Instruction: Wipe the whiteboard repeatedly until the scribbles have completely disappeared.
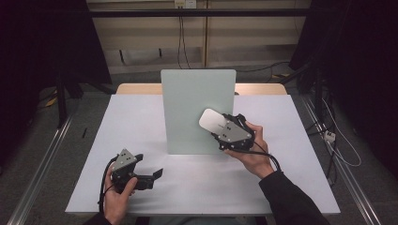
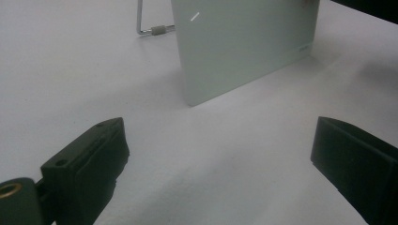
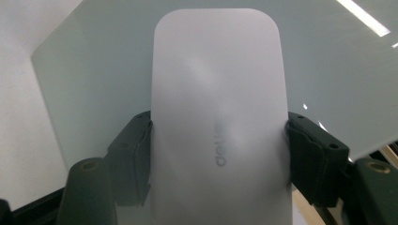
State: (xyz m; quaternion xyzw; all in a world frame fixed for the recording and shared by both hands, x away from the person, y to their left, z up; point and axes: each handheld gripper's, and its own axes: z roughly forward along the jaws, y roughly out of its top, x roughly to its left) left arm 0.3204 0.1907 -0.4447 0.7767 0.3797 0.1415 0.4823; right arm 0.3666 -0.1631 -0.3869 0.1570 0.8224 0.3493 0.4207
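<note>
R gripper [image 1: 224, 129] clamps eraser [image 3: 218, 117] against board [image 1: 187, 108] mid-table: wiping step. L gripper [image 1: 149, 174] apart, idle near front edge. Next: sweep w/ steady pressure.

Upright glass board [image 1: 197, 112] blocks mid-table; bare table [image 1: 141, 122] flanks it.

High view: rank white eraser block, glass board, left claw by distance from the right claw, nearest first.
1. White eraser block: clamped in the right claw, against the board's right part.
2. Glass board: upright at table centre, just behind the block.
3. Left claw: open, low at the front left of the table.
</note>
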